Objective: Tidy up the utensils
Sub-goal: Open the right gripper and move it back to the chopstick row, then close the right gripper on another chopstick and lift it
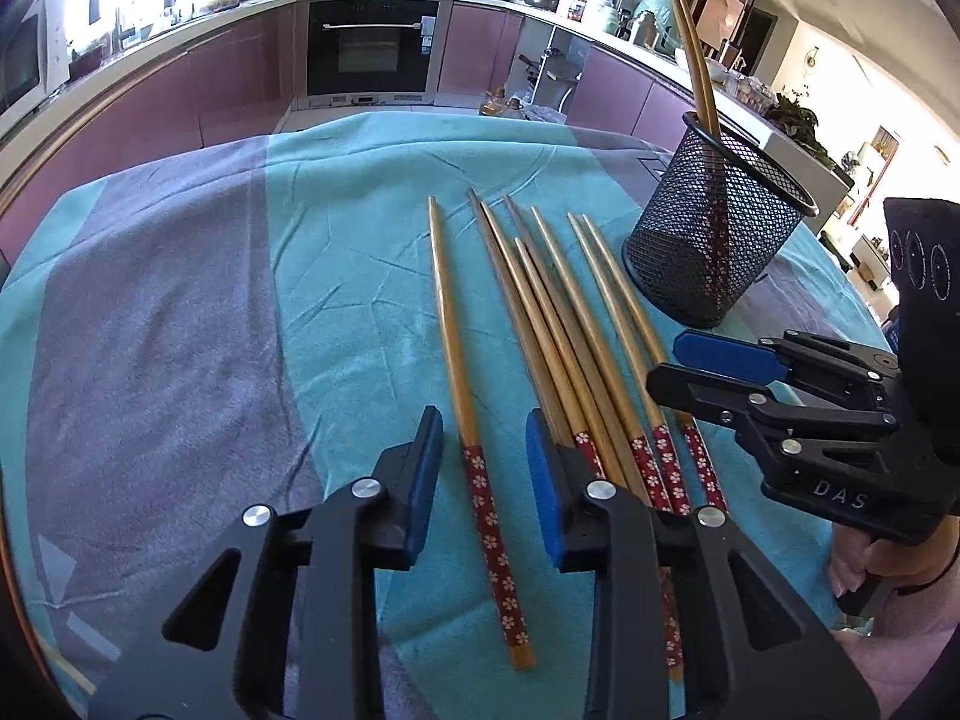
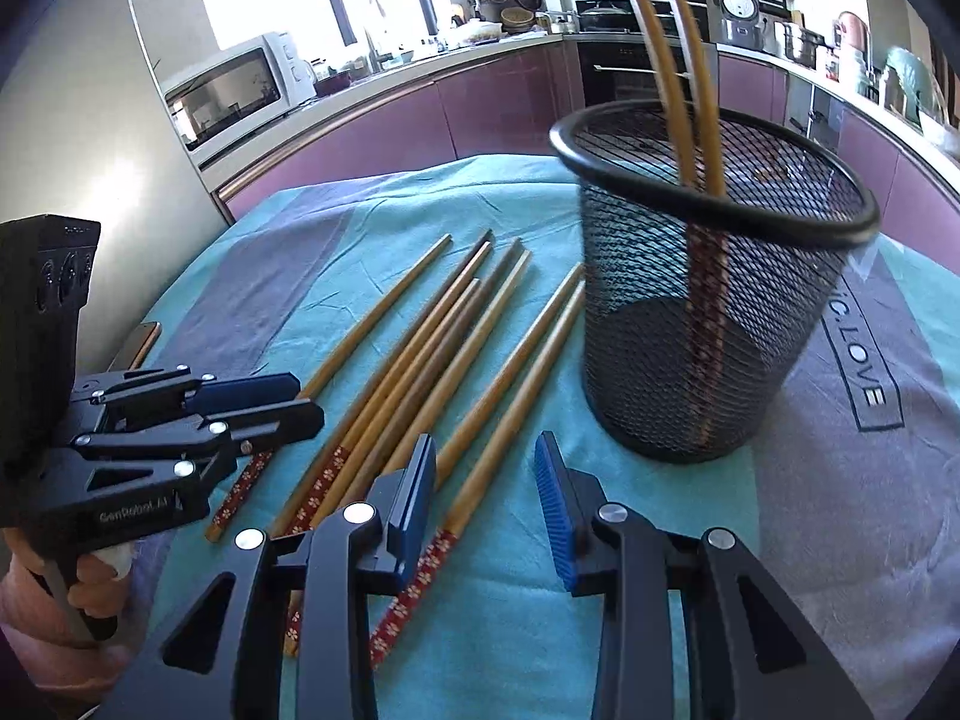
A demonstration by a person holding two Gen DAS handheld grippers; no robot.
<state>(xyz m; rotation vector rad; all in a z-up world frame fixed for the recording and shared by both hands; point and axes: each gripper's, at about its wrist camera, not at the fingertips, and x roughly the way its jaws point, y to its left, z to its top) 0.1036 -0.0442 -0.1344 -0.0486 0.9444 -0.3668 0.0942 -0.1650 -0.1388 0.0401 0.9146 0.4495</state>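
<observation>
Several wooden chopsticks (image 1: pixel 558 330) with red flowered handles lie side by side on the teal cloth; they also show in the right wrist view (image 2: pixel 420 360). One chopstick (image 1: pixel 474 438) lies apart at the left, between my left gripper's open jaws. My left gripper (image 1: pixel 483 474) is open and empty just above it. A black mesh cup (image 1: pixel 714 240) stands upright at the right with two chopsticks (image 1: pixel 696 60) in it; it also shows in the right wrist view (image 2: pixel 708 324). My right gripper (image 2: pixel 486 498) is open and empty, over the rightmost chopstick handles, near the cup.
The teal and grey cloth (image 1: pixel 180 330) covers the table. A phone (image 2: pixel 141 345) lies at the table's left edge in the right wrist view. Kitchen counters, an oven (image 1: pixel 372 48) and a microwave (image 2: pixel 234 90) stand behind the table.
</observation>
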